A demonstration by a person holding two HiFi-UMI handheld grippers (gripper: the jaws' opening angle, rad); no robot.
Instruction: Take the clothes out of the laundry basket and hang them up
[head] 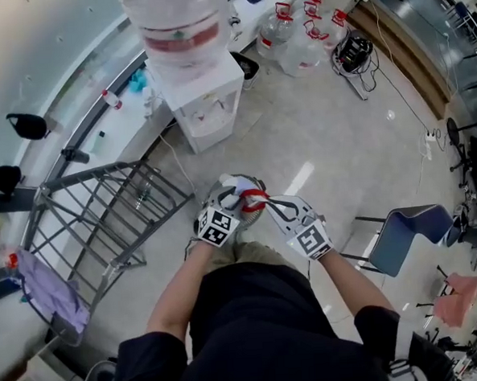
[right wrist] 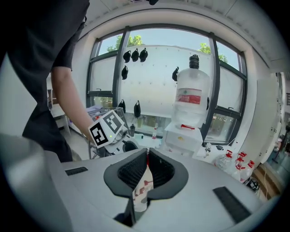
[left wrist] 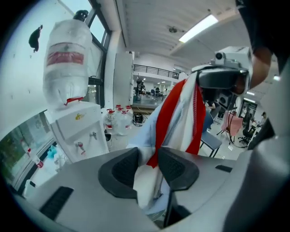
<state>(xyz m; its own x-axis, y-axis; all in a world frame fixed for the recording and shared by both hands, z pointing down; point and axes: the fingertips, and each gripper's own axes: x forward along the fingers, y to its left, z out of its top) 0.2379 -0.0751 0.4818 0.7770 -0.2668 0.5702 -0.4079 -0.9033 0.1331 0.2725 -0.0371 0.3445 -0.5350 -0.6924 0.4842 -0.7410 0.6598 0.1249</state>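
Note:
A white, red and light-blue garment (head: 240,184) is bunched up between my two grippers in front of my body. My left gripper (head: 234,195) has its jaws apart, and the garment (left wrist: 181,113) hangs through the gap between its pads (left wrist: 124,170) without being pinched. My right gripper (head: 260,200) is shut on a fold of the garment (right wrist: 141,192), which sticks out below its closed jaws. In the right gripper view, the left gripper's marker cube (right wrist: 108,128) sits just beyond the right gripper (right wrist: 147,164). The laundry basket is not in view.
A grey metal drying rack (head: 103,218) stands to my left with a purple cloth (head: 47,294) draped over its near end. A water dispenser (head: 197,100) with a large bottle stands ahead. Spare water bottles (head: 298,37) lie beyond it, and a blue chair (head: 406,232) is at my right.

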